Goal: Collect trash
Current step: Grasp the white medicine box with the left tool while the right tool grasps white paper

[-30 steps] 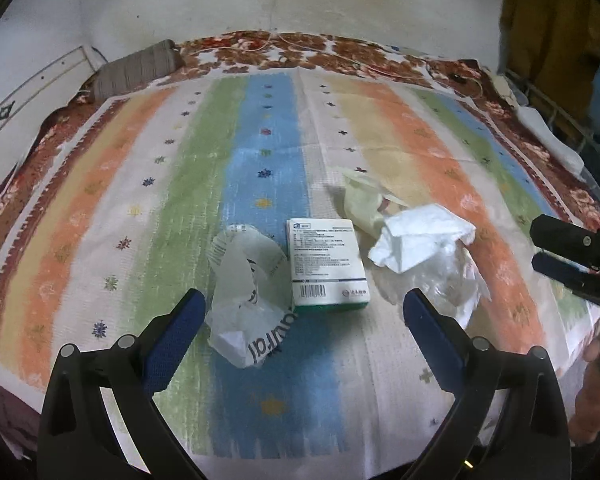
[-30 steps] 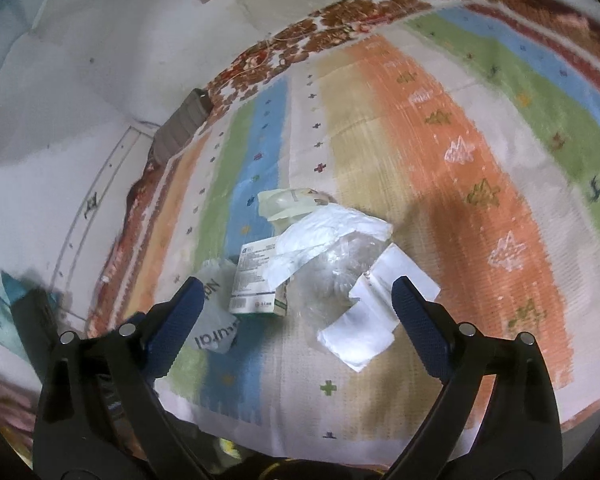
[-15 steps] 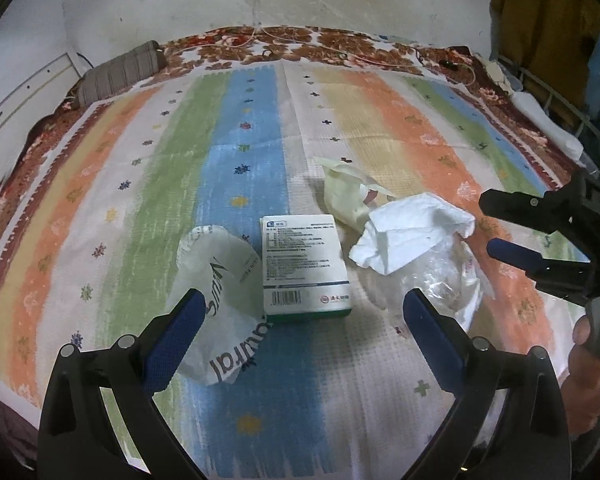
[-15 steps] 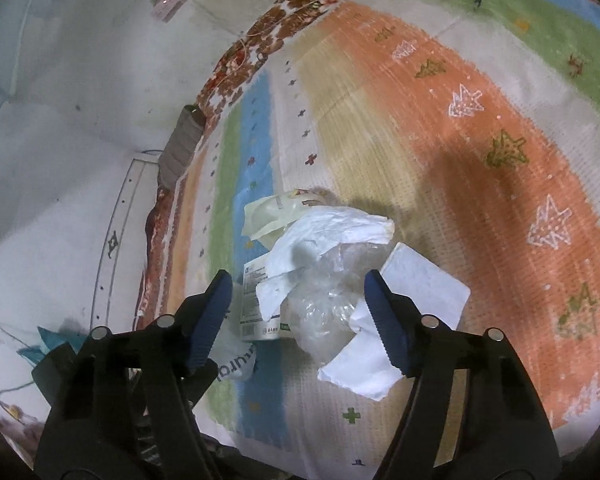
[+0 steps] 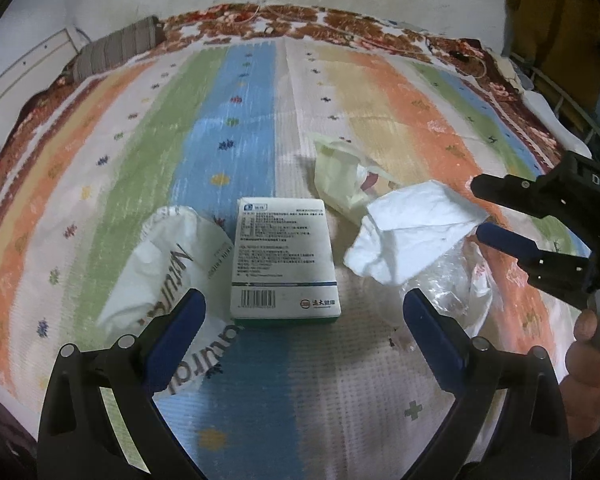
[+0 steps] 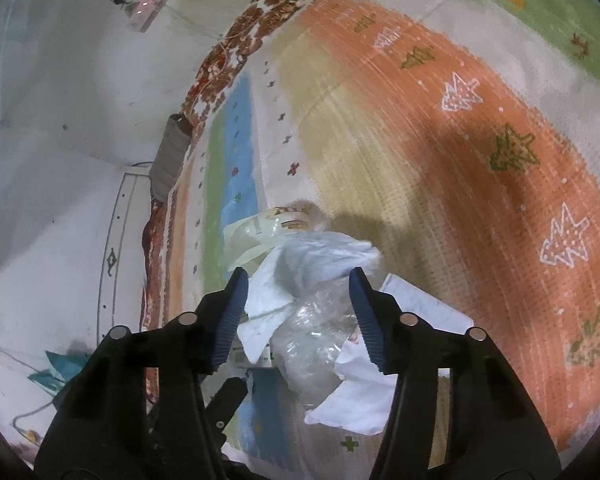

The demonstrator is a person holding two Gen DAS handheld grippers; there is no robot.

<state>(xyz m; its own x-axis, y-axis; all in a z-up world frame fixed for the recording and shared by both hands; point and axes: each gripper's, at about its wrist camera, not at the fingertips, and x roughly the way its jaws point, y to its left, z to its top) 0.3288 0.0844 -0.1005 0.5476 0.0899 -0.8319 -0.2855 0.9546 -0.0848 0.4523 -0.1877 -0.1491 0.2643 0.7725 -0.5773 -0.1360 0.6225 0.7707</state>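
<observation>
Left wrist view: a bed w/ a striped blanket [image 5: 228,92] against a pale wall. The left gripper [image 5: 300,320] hangs over it, jaws wide apart, nothing between them. Just ahead lies a white box [image 5: 284,256]; a white printed bag [image 5: 168,264] touches its left side. To the right: a pale yellow wrapper [image 5: 340,184], crumpled white paper [image 5: 412,232] and clear plastic [image 5: 448,284].

Right wrist view: same blanket, seen tilted. The right gripper [image 6: 296,312] has just been closing; the paper and plastic sit between its blue pads [image 6: 232,316], but I can't tell whether they press yet.
</observation>
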